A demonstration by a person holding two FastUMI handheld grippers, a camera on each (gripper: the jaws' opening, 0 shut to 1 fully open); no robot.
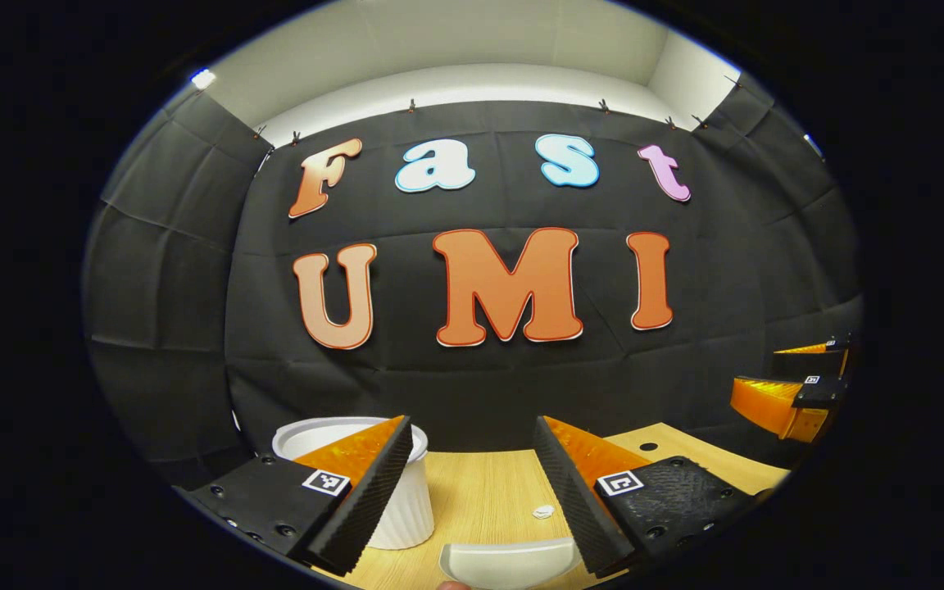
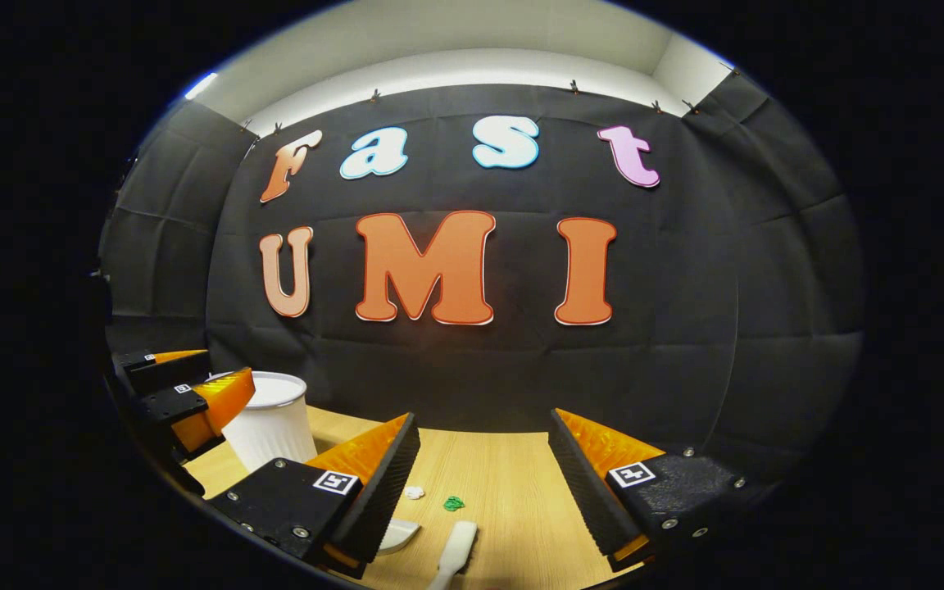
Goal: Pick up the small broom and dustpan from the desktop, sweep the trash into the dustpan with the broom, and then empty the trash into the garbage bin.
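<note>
We see the white dustpan (image 1: pixel 510 562) and white broom (image 2: pixel 456 553) lying on the wooden table (image 2: pixel 505 483); both grippers' jaws stand wide, holding nothing.

Left gripper view: rode low over the wooden desktop (image 1: pixel 488 492), looked level along its own fingers (image 1: pixel 374 483) toward the black back wall, and sat close to the white ribbed bin (image 1: pixel 406 508) at lower left.
Left gripper view, right edge: caught the other gripper (image 1: pixel 800 385) out to its side.
Right gripper view: rode low too, faced the same wall, and stood a bit farther right along the desktop (image 2: pixel 513 483).
Right gripper view, left edge: the left gripper (image 2: pixel 185 385) showed in front of the bin (image 2: pixel 271 426).
Shared: back wall, bin, desktop, small white scrap (image 1: pixel 543 512) (image 2: pixel 414 492).
</note>
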